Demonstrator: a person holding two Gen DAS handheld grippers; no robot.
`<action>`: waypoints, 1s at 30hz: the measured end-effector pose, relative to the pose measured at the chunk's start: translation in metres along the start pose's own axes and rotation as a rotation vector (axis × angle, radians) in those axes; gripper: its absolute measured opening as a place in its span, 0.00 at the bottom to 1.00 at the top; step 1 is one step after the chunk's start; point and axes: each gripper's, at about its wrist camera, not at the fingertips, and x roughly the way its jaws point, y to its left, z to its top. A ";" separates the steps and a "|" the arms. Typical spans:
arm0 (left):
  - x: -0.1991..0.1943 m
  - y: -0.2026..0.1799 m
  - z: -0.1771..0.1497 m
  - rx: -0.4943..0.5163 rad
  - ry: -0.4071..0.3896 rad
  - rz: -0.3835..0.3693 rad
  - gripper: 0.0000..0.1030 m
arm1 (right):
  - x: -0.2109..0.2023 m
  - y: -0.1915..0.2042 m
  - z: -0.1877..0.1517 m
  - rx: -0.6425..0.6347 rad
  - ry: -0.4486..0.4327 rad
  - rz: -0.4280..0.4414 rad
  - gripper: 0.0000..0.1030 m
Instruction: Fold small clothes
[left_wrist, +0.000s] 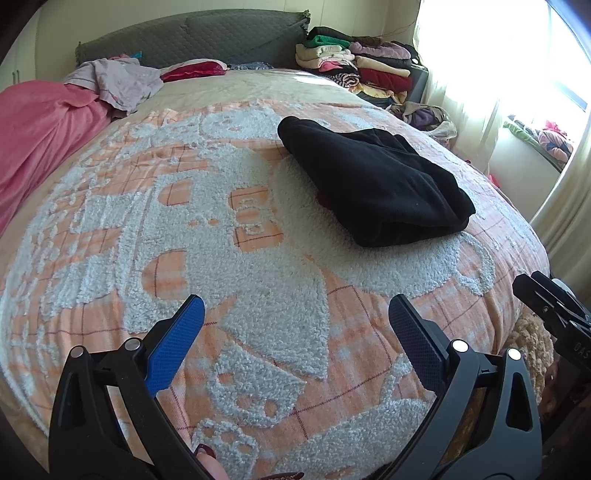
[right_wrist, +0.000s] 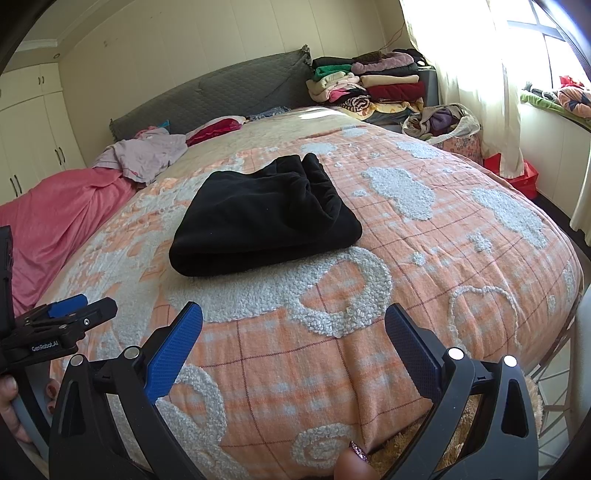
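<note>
The left gripper (left_wrist: 295, 317) sat at the bottom of its own view with its blue-padded fingers (left_wrist: 177, 343) spread wide and nothing between them, hovering above the near edge of the bed. The right gripper (right_wrist: 293, 321) stood the same way at the bottom of its view, jaws wide apart and empty. Each tool also showed in the other's camera: the right one as a black body at the right edge of the left view, the left one at the lower left edge of the right view, held by a hand (right_wrist: 14, 406) with painted nails.

The black garment (left_wrist: 373, 181) lay folded into a compact thick bundle on the orange-and-white bedspread (left_wrist: 236, 258), well apart from both grippers. In the left view it sat right of centre in the upper half; in the right view it sat just left of centre, its rounded fold facing the camera.

A pink blanket (left_wrist: 40, 136) was heaped along the left edge, with a crumpled pale lilac garment (left_wrist: 118, 79) beside it in the upper left. A grey quilted headboard (left_wrist: 192, 40) ran across the top, and a stack of folded clothes (left_wrist: 362, 70) stood in the upper right near a bright curtained window (left_wrist: 491, 55).
</note>
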 end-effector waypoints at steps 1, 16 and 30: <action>0.000 0.000 0.000 0.000 -0.001 0.000 0.91 | 0.000 0.000 0.000 0.000 0.001 0.000 0.96; -0.005 0.001 0.000 0.009 -0.009 0.015 0.91 | -0.001 -0.001 -0.002 -0.002 -0.001 -0.012 0.96; -0.006 0.002 0.002 0.011 -0.011 0.031 0.91 | -0.002 -0.001 -0.002 -0.004 -0.001 -0.016 0.96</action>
